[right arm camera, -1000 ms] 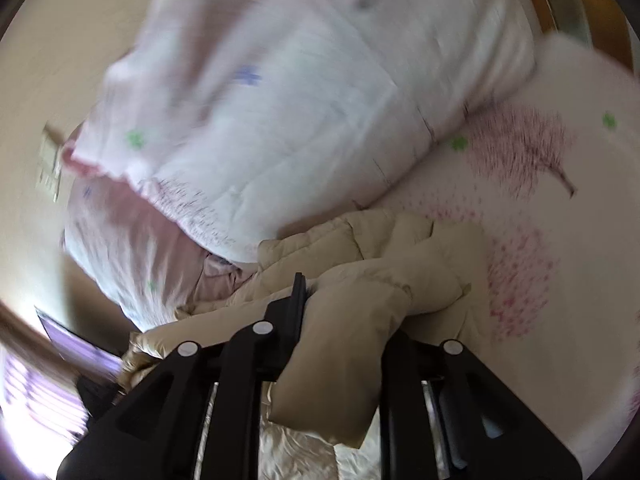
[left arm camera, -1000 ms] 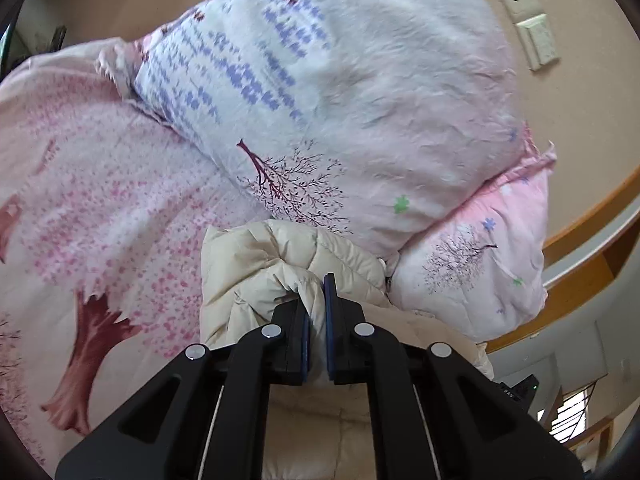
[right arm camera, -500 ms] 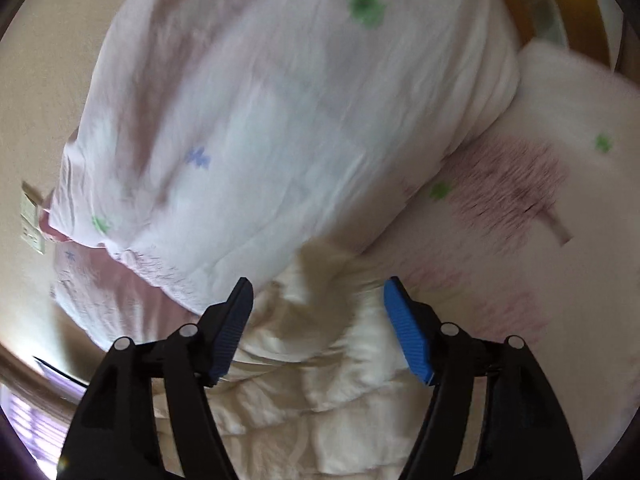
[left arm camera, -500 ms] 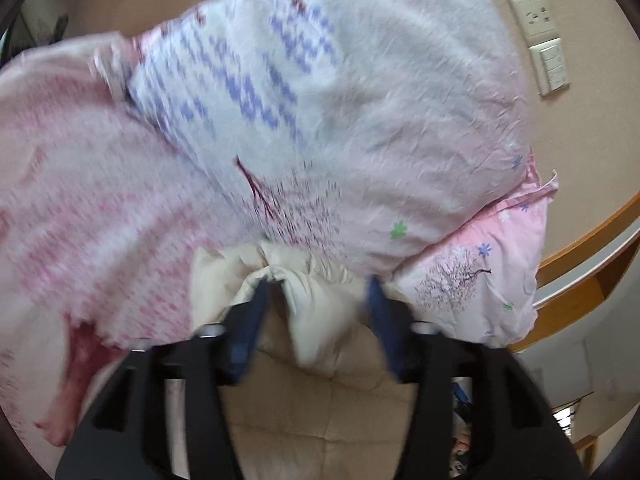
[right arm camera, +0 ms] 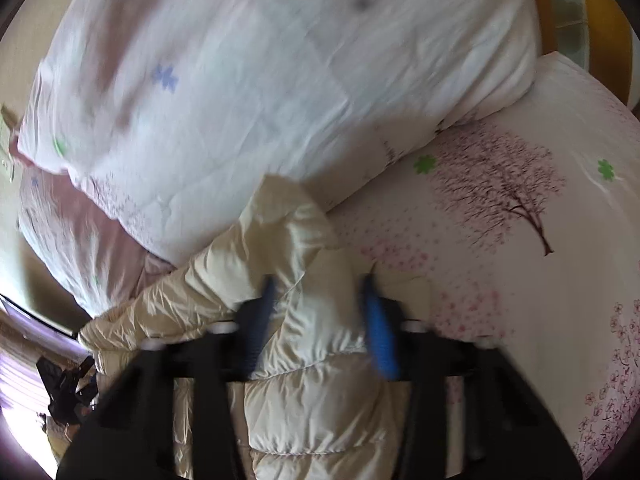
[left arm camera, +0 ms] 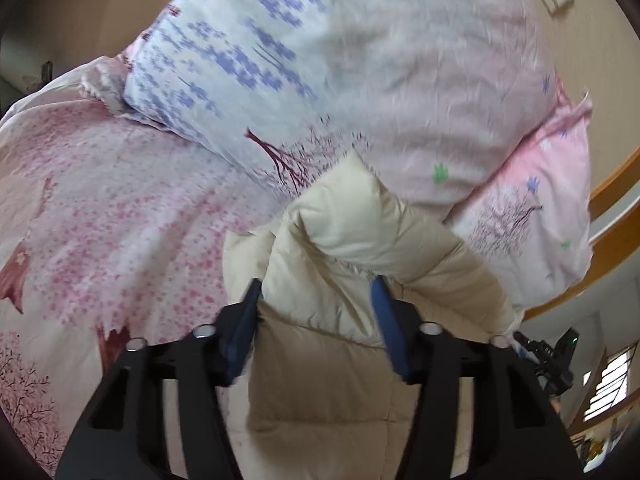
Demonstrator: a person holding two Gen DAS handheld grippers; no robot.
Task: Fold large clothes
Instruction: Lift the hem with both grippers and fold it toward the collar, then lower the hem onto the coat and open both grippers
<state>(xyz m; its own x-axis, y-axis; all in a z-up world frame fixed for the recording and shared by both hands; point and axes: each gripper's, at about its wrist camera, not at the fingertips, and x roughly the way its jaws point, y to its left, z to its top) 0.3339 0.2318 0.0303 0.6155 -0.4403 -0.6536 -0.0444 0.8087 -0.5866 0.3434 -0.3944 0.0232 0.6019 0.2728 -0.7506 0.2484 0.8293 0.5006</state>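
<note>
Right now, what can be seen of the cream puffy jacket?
The cream quilted puffer jacket looks like soft, slightly shiny padded fabric stitched into panels. It lies crumpled on the pink blossom-print bedspread, with a folded part standing up against the large white floral pillow. A sleeve-like length trails off to one side in the right wrist view. Both the left tongs and the right tongs are open, with jacket fabric bulging between their blue pads.

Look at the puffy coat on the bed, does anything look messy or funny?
Yes. The cream puffy coat isn't flat: one padded fold sticks up in a hump and pokes against the big flowery pillow. Both tools, left and right, are open around the bunched part.
</note>
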